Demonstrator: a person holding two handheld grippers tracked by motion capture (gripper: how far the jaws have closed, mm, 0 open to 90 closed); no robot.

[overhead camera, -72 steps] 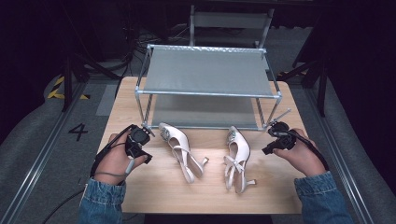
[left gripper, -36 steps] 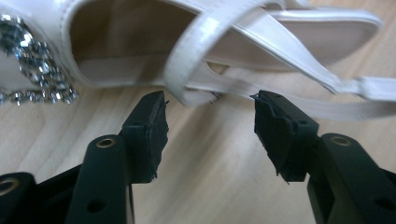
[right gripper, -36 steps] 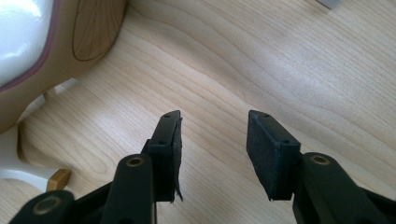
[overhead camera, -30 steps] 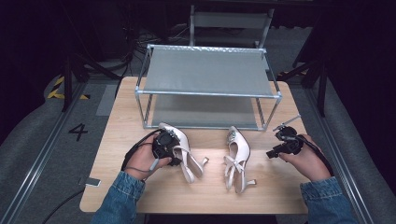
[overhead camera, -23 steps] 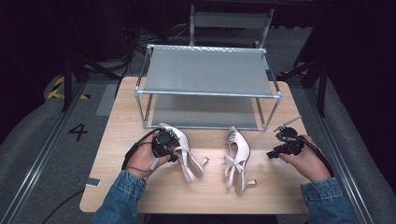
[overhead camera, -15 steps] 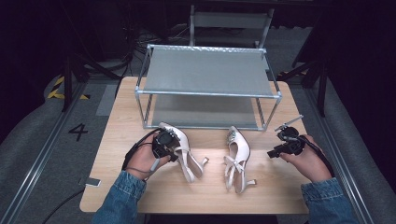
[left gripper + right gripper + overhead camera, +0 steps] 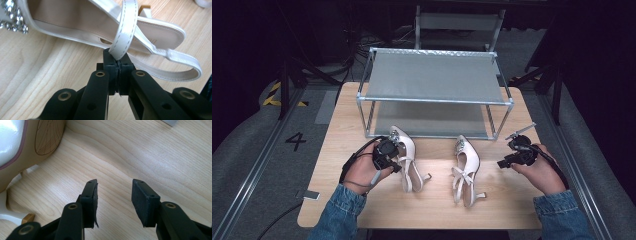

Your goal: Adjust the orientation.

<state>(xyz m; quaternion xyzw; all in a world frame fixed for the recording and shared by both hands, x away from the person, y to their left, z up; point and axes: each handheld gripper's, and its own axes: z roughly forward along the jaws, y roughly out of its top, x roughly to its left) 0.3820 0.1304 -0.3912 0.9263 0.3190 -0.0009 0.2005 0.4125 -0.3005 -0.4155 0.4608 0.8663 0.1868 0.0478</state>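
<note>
Two white slingback heels lie on the wooden table (image 7: 522,200), toes toward the rack. My left gripper (image 7: 392,152) sits at the left shoe (image 7: 408,165). In the left gripper view that gripper (image 7: 117,56) is shut on the shoe's white stitched strap (image 7: 125,30), with the tan insole (image 7: 75,25) just beyond. The right shoe (image 7: 466,167) lies alone at centre. To its right my right gripper (image 7: 507,162) hovers open. In the right gripper view that gripper (image 7: 113,192) has bare wood between its pads, and the shoe's sole (image 7: 47,137) shows at the upper left.
A two-tier metal shoe rack (image 7: 434,100) with grey shelves stands at the back of the table. A chair (image 7: 457,20) stands behind it. A small card (image 7: 311,195) lies at the front left corner. Dark floor surrounds the table.
My left hand has come in from the table's left side to the left shoe and stayed there. The right hand has hardly moved.
</note>
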